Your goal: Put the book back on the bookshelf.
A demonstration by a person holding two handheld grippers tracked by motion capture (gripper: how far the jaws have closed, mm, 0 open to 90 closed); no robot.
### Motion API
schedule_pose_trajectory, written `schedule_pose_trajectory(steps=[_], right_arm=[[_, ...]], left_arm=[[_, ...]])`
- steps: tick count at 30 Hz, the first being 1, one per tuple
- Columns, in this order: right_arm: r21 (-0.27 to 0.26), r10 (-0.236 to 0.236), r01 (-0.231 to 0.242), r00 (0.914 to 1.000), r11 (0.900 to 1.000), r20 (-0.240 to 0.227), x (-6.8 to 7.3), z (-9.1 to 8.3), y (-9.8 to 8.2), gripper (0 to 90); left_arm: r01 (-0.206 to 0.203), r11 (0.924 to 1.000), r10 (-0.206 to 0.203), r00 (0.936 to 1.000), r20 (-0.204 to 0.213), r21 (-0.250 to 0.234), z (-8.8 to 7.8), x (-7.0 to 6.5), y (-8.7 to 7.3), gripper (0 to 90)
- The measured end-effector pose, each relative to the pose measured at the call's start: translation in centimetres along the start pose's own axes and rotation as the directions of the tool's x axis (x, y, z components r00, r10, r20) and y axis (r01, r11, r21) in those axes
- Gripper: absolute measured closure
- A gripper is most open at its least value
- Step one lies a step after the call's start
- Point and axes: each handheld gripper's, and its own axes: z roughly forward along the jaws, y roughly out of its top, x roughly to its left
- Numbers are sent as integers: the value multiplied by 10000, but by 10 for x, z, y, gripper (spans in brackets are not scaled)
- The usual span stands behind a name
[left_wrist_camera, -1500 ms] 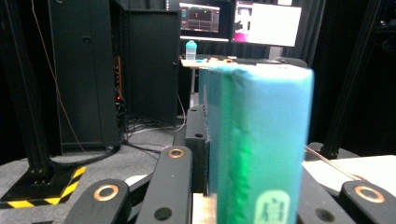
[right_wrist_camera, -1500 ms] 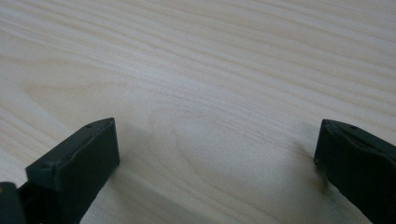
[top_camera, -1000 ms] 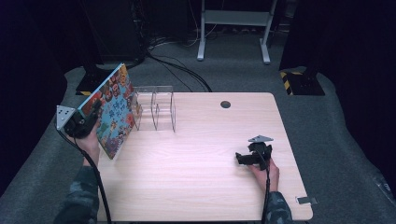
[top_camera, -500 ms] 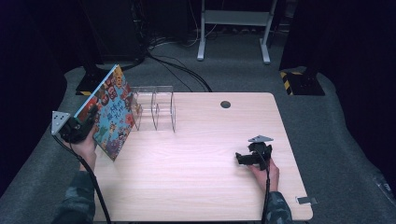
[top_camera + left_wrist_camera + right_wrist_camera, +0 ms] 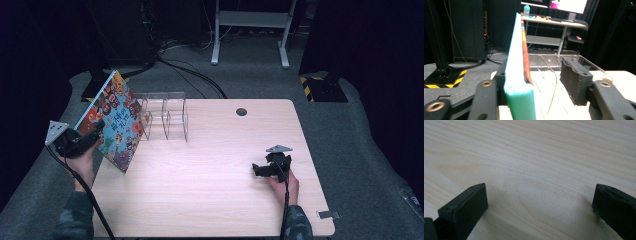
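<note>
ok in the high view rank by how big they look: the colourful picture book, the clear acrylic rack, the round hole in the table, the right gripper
1. Colourful picture book, though it is held up nearer the camera
2. Clear acrylic rack, close to the book in spread
3. Right gripper
4. Round dark hole in the wooden table

The book (image 5: 520,75) runs off the bottom edge and looks blurry up close. It hides part of the left tool (image 5: 541,85). The clear rack (image 5: 164,116) is hard to make out.
</note>
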Motion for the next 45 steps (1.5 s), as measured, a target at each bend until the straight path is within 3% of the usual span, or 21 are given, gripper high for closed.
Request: schedule_pose_trajectory(steps=[4, 8, 17, 23, 26, 28, 31, 32, 35, 36, 37, 38, 39, 40, 41, 42, 43, 44, 45], right_arm=[[-5, -3, 3, 10000, 10000, 1, 0, 0, 0, 0], [-3, -4, 4, 10000, 10000, -1, 0, 0, 0, 0], [-3, 3, -3, 10000, 10000, 1, 0, 0, 0, 0], [-3, 3, -3, 10000, 10000, 0, 0, 0, 0, 0], [-3, 2, -2, 10000, 10000, 0, 0, 0, 0, 0], [-6, -3, 3, 10000, 10000, -2, 0, 0, 0, 0], [-6, 1, -1, 10000, 10000, -1, 0, 0, 0, 0], [-4, 1, -1, 10000, 10000, 0, 0, 0, 0, 0], [-6, -1, 1, 10000, 10000, 0, 0, 0, 0, 0], [-1, 1, -1, 10000, 10000, 1, 0, 0, 0, 0], [-2, 2, -2, 10000, 10000, -1, 0, 0, 0, 0], [-4, 1, -1, 10000, 10000, -1, 0, 0, 0, 0], [-2, 3, -3, 10000, 10000, 0, 0, 0, 0, 0], [0, 2, -2, 10000, 10000, 1, 0, 0, 0, 0], [-4, 7, -7, 10000, 10000, 5, 0, 0, 0, 0], [-3, 0, 0, 10000, 10000, 3, 0, 0, 0, 0], [-6, -3, 3, 10000, 10000, 3, 0, 0, 0, 0], [-3, 1, -1, 10000, 10000, 3, 0, 0, 0, 0], [-4, 2, -2, 10000, 10000, 5, 0, 0, 0, 0]], left_arm=[[-473, 9984, 475, 9988, -69, 295, -10, -8, 0, 354], [-604, 9962, 607, 9982, -33, 624, -18, -12, -3, 236], [-874, 9846, 836, 9960, 316, 1515, -29, -17, -23, 129], [-935, 9706, 874, 9955, 369, 2218, -32, -20, -48, 82], [-912, 9594, 839, 9957, 385, 2669, -31, -23, -65, 63], [-950, 9476, 860, 9954, 428, 3051, -29, -25, -78, 51], [-1012, 9220, 892, 9948, 494, 3738, -27, -29, -102, 37], [-1061, 9101, 921, 9943, 542, 4006, -26, -30, -111, 25], [-1328, 8650, 1159, 9911, 647, 4838, -25, -33, -135, 6], [-1423, 8540, 1221, 9898, 732, 5004, -24, -33, -142, 1], [-1494, 8376, 1257, 9888, 808, 5254, -25, -34, -148, 1], [-1618, 8322, 1425, 9868, 775, 5303, -24, -35, -155, 1], [-1723, 8168, 1568, 9847, 756, 5506, -24, -36, -158, 1], [-1896, 7961, 1714, 9814, 864, 5746, -23, -37, -158, 2], [-1965, 7974, 1760, 9801, 916, 5705, -25, -38, -158, 1], [-1945, 8082, 1800, 9803, 813, 5558, -25, -38, -159, 1], [-1941, 7912, 1758, 9805, 884, 5800, -25, -38, -158, 8], [-1847, 7914, 1569, 9827, 984, 5828, -25, -37, -158, 12], [-1784, 7843, 1462, 9839, 1026, 5941, -25, -36, -157, 12]])
